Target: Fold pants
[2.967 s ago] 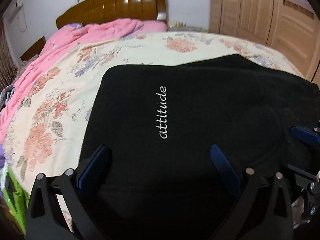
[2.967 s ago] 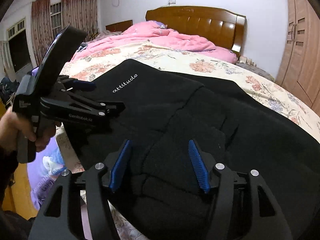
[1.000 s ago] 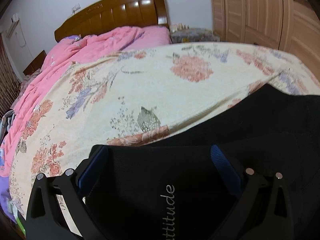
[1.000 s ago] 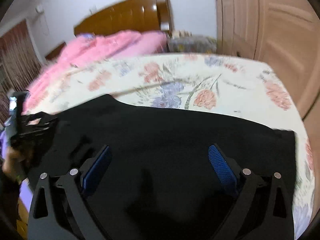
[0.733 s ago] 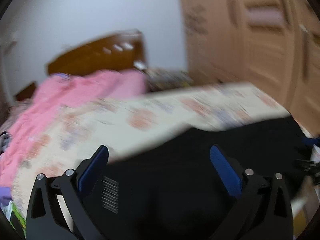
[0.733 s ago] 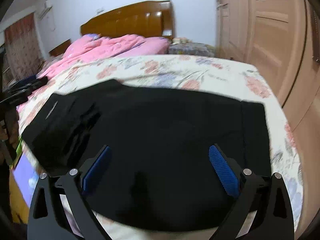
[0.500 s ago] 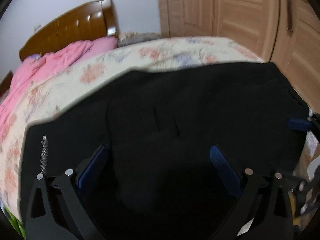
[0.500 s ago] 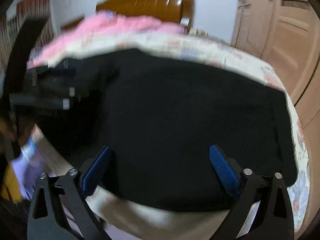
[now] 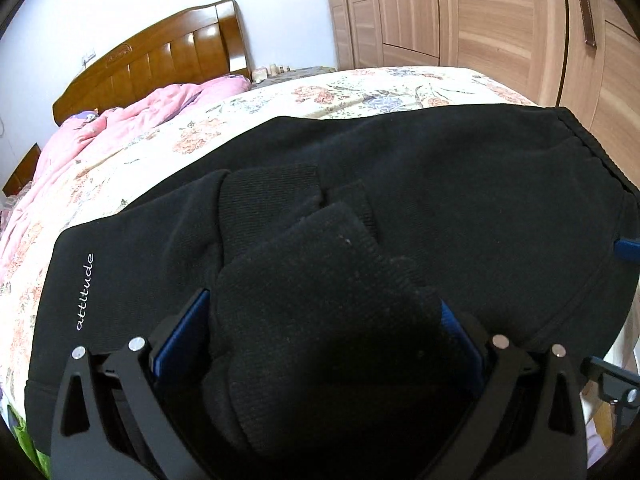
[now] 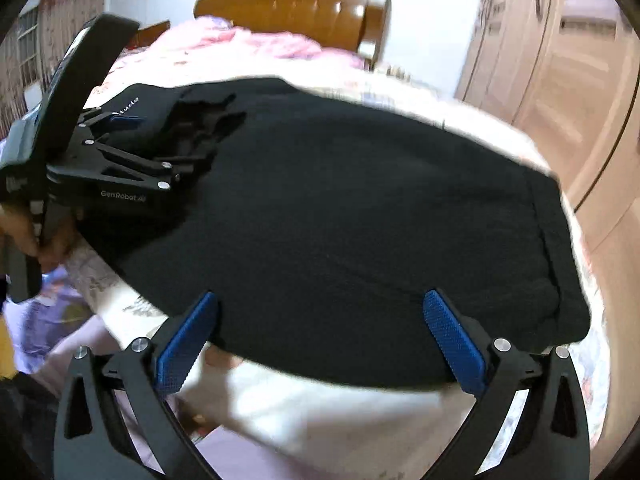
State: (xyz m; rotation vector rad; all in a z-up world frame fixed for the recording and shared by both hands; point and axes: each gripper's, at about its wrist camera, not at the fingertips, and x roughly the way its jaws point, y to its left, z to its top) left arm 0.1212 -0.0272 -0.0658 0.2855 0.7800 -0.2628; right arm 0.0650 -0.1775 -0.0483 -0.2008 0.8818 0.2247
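Note:
Black pants [image 9: 440,208] lie folded on the flowered bedspread [image 9: 360,92], white "attitude" lettering [image 9: 86,292] at the left, waistband [image 9: 592,152] at the right. A bunched pair of ribbed leg cuffs [image 9: 320,280] rests on top. My left gripper [image 9: 320,320] is open, its blue pads wide apart on either side of that bundle. The right wrist view shows the left gripper [image 10: 200,128] held by a hand [image 10: 24,232] at the pants' [image 10: 360,220] left end. My right gripper [image 10: 320,340] is open over their near edge, holding nothing; one of its blue pads [image 9: 628,248] shows at the right.
A pink quilt [image 9: 120,120] is heaped toward the wooden headboard [image 9: 160,60]. Wooden wardrobe doors [image 9: 500,20] stand close along the bed's right side. The bed's near edge [image 10: 320,400] drops off below the pants, with purple cloth [image 10: 48,312] lower left.
My left gripper swung from the bare bedspread back over the pants and now straddles the cuff bundle. My right gripper left the bundle and drew back to the near edge.

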